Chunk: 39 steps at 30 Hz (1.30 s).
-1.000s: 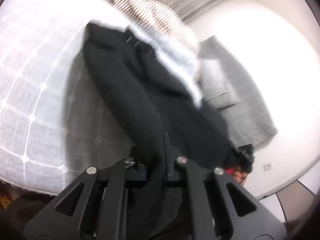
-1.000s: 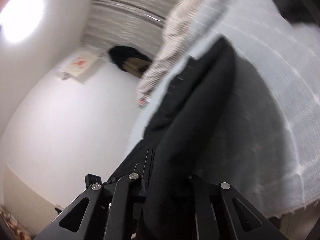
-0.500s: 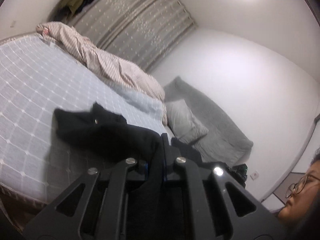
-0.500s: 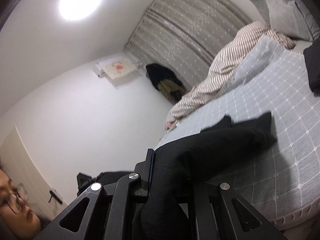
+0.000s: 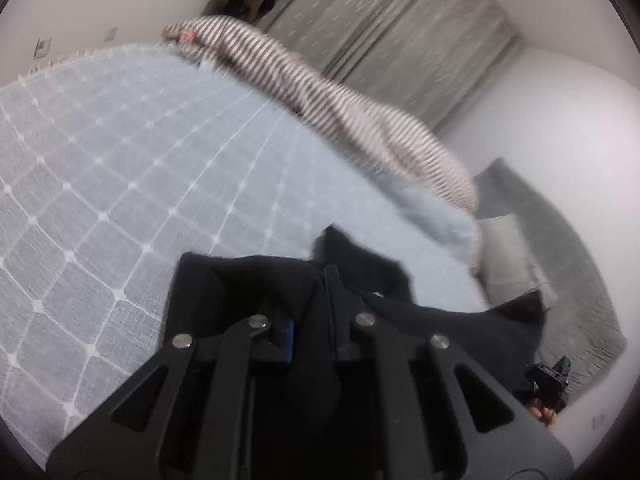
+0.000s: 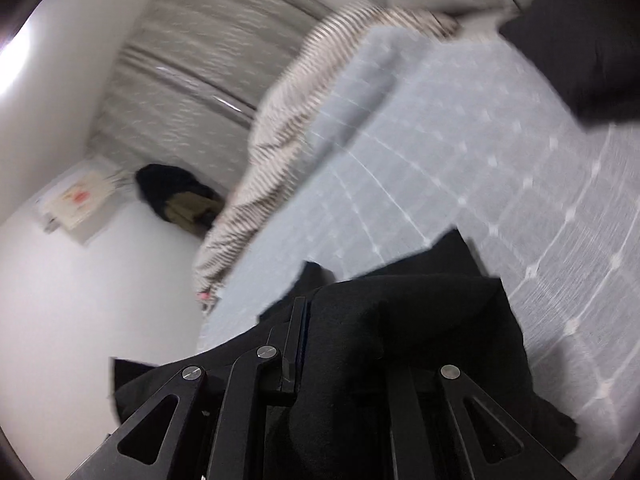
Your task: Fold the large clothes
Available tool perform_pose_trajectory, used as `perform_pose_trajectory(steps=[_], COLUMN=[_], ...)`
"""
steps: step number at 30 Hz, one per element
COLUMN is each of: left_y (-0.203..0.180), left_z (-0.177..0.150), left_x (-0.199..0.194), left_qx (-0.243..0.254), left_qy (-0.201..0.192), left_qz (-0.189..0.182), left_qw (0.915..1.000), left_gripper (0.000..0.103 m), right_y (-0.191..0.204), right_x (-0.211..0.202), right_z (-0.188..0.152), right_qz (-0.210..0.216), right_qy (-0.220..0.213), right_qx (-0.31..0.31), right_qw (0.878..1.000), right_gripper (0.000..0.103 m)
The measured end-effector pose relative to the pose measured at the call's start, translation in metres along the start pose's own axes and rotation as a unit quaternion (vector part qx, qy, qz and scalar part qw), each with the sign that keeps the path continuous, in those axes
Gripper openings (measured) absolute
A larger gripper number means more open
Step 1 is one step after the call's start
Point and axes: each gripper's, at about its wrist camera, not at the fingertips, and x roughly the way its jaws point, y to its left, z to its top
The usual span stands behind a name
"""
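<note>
The left gripper is seen clamped on a fold of a black garment, with the dark cloth pinched between its jaws and bunched over them. In the right wrist view, the right gripper is likewise closed tightly on the same black garment, which is draped over its right finger and hides it. The garment is held at the near edge of a bed; a loose flap is seen at 12 o'clock from the left gripper, over the sheet.

Beyond the cloth, a pale blue bedsheet with a white grid pattern is spread from 9 to 12 o'clock. A striped duvet is heaped along the far side of the bed at 12 to 1 o'clock. Grey curtains are hung behind it. A grey pillow and a grey blanket are seen at 3 o'clock. Both views are blurred.
</note>
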Motion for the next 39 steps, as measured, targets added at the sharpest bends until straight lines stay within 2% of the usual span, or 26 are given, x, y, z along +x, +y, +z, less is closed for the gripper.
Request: perform_pose_trajectory(steps=[2,5,6,7,9,10,11,13,17,19,20,21,22,23,24,27,30,31,33,35,36,37,39], left_y=[0.012,0.031,0.033,0.032,0.024,0.021,0.018,0.012,-0.003,-0.011,-0.016,-0.02,-0.023,-0.028,-0.032,-0.051,-0.067,-0.07,-0.078,-0.081,-0.081,-0.078,-0.063], left_z=[-0.006,-0.025,-0.028,-0.027,-0.019,-0.015,-0.012,-0.007,-0.004,-0.006,-0.008,-0.012,-0.017,-0.023,-0.031,-0.059,-0.087,-0.094,-0.104,-0.103,-0.099,-0.093,-0.075], left_x=[0.031,0.064,0.069,0.078,0.078,0.075,0.069,0.048,0.01,-0.009,-0.012,-0.013,-0.01,-0.006,-0.001,0.029,0.069,0.081,0.103,0.118,0.125,0.13,0.136], left_qx=[-0.011,0.011,0.012,0.016,0.03,0.03,0.025,0.017,0.053,0.079,0.09,0.109,0.128,0.147,0.168,0.233,0.262,0.271,0.295,0.318,0.323,0.318,0.281], left_qy=[0.019,0.016,0.024,0.046,0.058,0.062,0.065,0.05,-0.002,-0.023,-0.023,-0.013,0.0,0.014,0.03,0.085,0.153,0.171,0.186,0.173,0.167,0.162,0.152], left_qz=[0.023,0.072,0.085,0.1,0.107,0.102,0.092,0.065,0.047,0.043,0.039,0.034,0.033,0.035,0.038,0.059,0.05,0.051,0.067,0.078,0.079,0.079,0.084], left_qw=[0.9995,0.9972,0.996,0.9938,0.9921,0.9924,0.9933,0.9965,0.9975,0.9957,0.9949,0.9933,0.9913,0.9885,0.9846,0.9671,0.9516,0.9459,0.9348,0.9289,0.9282,0.9308,0.944], left_gripper=[0.014,0.015,0.016,0.016,0.022,0.031,0.044,0.059,0.074,0.078,0.079,0.079,0.08,0.08,0.08,0.081,0.081,0.081,0.081,0.081,0.081,0.081,0.081], right_y=[-0.021,-0.042,-0.043,-0.039,-0.025,-0.022,-0.02,-0.013,0.004,0.015,0.022,0.029,0.034,0.042,0.05,0.065,0.069,0.066,0.06,0.053,0.051,0.05,0.042], right_x=[0.034,0.072,0.084,0.088,0.09,0.092,0.092,0.085,0.056,0.037,0.033,0.025,0.025,0.022,0.021,0.028,0.053,0.071,0.099,0.129,0.137,0.145,0.152], right_z=[-0.003,-0.012,-0.01,-0.007,-0.004,-0.004,-0.004,0.0,0.002,-0.004,-0.007,-0.014,-0.02,-0.029,-0.038,-0.056,-0.072,-0.079,-0.088,-0.094,-0.093,-0.089,-0.073], right_qz=[-0.033,-0.098,-0.123,-0.131,-0.153,-0.164,-0.17,-0.165,-0.136,-0.139,-0.144,-0.149,-0.151,-0.155,-0.161,-0.169,-0.166,-0.17,-0.179,-0.194,-0.2,-0.205,-0.212], right_qy=[0.025,0.043,0.061,0.062,0.057,0.061,0.066,0.066,0.046,0.031,0.027,0.022,0.02,0.019,0.02,0.034,0.082,0.115,0.159,0.19,0.19,0.184,0.154], right_qx=[0.017,-0.011,-0.02,-0.037,-0.083,-0.094,-0.097,-0.097,-0.114,-0.139,-0.154,-0.179,-0.196,-0.224,-0.251,-0.29,-0.298,-0.291,-0.289,-0.299,-0.308,-0.319,-0.331], right_qw=[0.999,0.994,0.99,0.989,0.983,0.98,0.979,0.979,0.983,0.98,0.977,0.972,0.969,0.962,0.954,0.941,0.937,0.934,0.927,0.915,0.911,0.907,0.907], right_gripper=[0.013,0.016,0.016,0.02,0.021,0.022,0.022,0.026,0.031,0.037,0.046,0.053,0.065,0.07,0.071,0.071,0.072,0.072,0.072,0.072,0.072,0.072,0.072])
